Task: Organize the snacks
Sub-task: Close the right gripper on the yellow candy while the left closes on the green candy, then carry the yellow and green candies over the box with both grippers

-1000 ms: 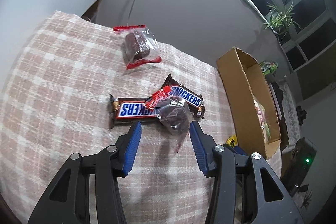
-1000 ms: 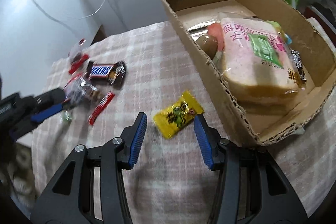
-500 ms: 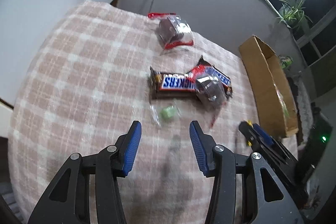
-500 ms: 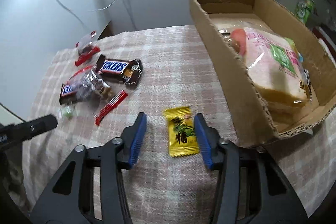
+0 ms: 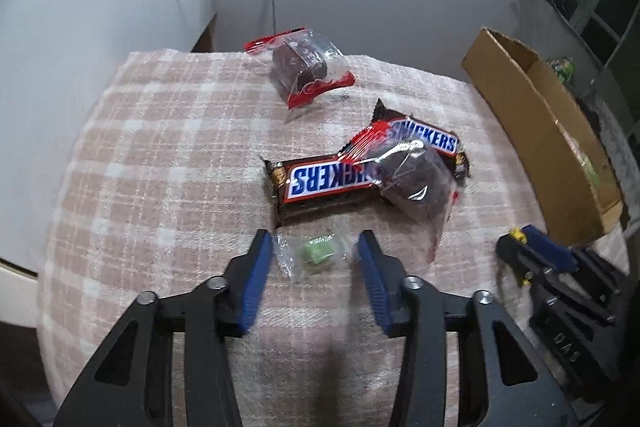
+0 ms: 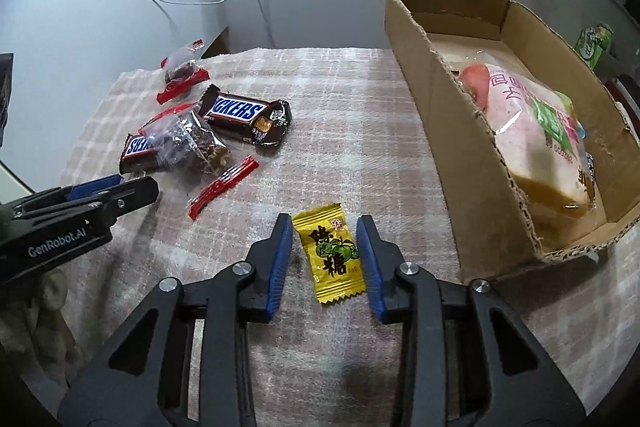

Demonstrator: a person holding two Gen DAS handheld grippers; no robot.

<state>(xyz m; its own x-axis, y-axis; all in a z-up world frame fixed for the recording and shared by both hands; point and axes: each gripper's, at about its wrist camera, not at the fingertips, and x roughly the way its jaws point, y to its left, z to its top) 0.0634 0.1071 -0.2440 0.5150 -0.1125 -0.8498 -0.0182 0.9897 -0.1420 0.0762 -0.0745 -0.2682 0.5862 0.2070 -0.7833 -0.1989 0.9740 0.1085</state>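
Observation:
My left gripper (image 5: 316,247) is open, its blue fingers on either side of a small green candy (image 5: 316,251) in clear wrap on the checked cloth. Just beyond lie two Snickers bars (image 5: 324,183) with a clear-wrapped brownie (image 5: 416,183) on top, and another wrapped brownie (image 5: 304,67) farther back. My right gripper (image 6: 325,227) is open, its fingers on either side of a yellow candy packet (image 6: 332,259). The cardboard box (image 6: 440,115) at right holds a wrapped bread loaf (image 6: 536,135).
The pink checked cloth (image 6: 360,131) covers the table. The left gripper shows in the right wrist view (image 6: 100,195) at left; the right gripper shows in the left wrist view (image 5: 536,255) at right. Cables hang on the wall behind. The table edge drops off at left.
My left gripper has pulled back from the brownie and Snickers and now straddles the green candy. My right gripper has turned and closed in around the yellow packet.

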